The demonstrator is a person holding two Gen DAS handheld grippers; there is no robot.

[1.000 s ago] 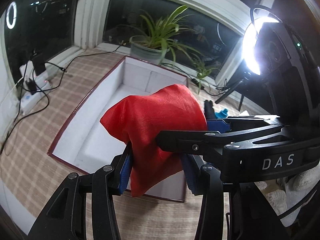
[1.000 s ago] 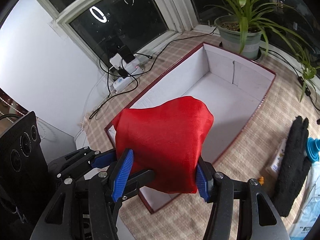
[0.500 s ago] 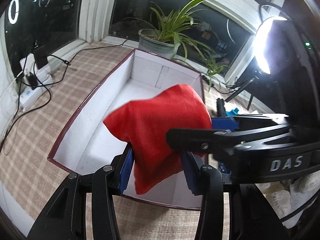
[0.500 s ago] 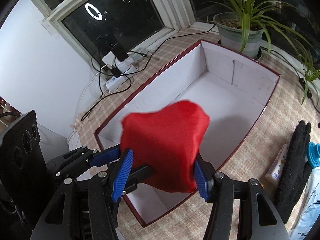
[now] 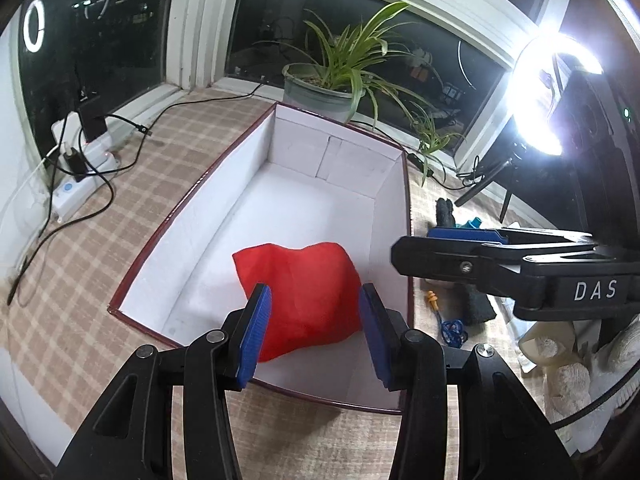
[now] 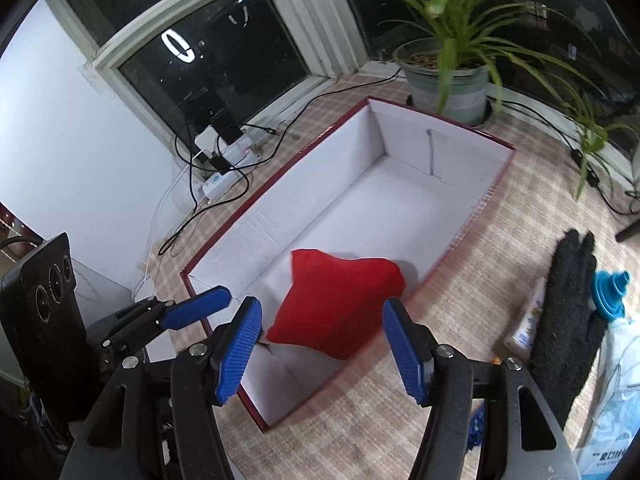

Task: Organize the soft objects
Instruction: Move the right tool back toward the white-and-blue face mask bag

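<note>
Right wrist view: the red cloth bundle (image 6: pixel 340 304), clamped between both tools half a second ago, now lies in the white-lined box (image 6: pixel 404 200), at its near end close to the right wall. The right tool (image 6: pixel 322 350) has just been opening and stands wide, pads clear of the fabric. The left tool (image 5: pixel 314 334) (partly spread) grips nothing either. By my reading this item is stowed; the black glove (image 6: pixel 568 304) on the counter's right side looks next.
</note>
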